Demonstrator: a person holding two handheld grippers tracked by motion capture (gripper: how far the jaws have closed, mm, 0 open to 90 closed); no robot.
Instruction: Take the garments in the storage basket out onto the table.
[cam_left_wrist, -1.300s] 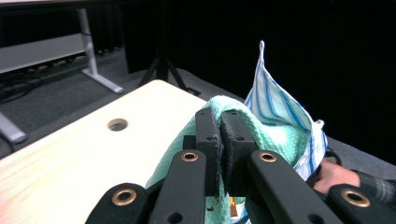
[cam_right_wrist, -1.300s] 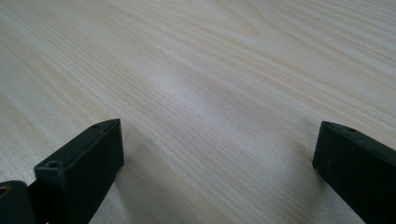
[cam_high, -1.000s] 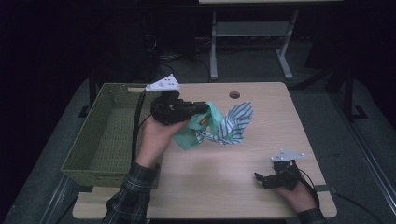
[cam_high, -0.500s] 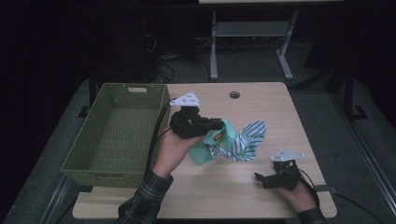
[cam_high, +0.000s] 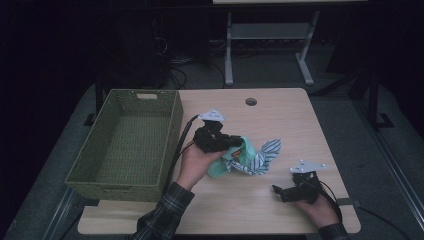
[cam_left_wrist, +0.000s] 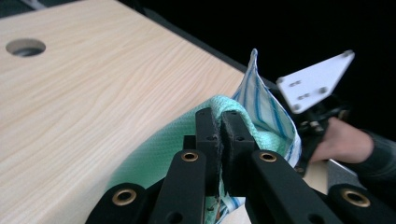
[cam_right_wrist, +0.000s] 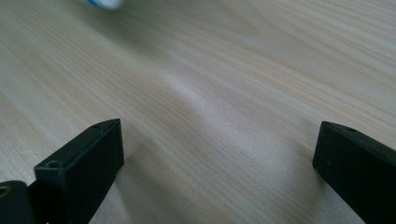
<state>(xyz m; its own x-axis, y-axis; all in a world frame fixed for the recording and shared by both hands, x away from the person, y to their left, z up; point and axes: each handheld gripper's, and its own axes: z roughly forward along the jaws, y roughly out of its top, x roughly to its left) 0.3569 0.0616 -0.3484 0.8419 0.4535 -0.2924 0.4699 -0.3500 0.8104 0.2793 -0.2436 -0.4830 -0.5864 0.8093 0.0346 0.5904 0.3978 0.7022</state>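
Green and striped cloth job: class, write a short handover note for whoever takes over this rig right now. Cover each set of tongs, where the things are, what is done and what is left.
Left tongs: shut on the green and striped cloth, which is bunched and touches the table near its middle.
Right tongs: open, holding nothing, resting low on the table near its front right corner.
Woven basket: on the left side of the table, nothing in it.
Done: cloth gripped at one fold.
Left: probably spread or fold the cloth with both tongs, or move it into the basket; the pictures do not settle which.
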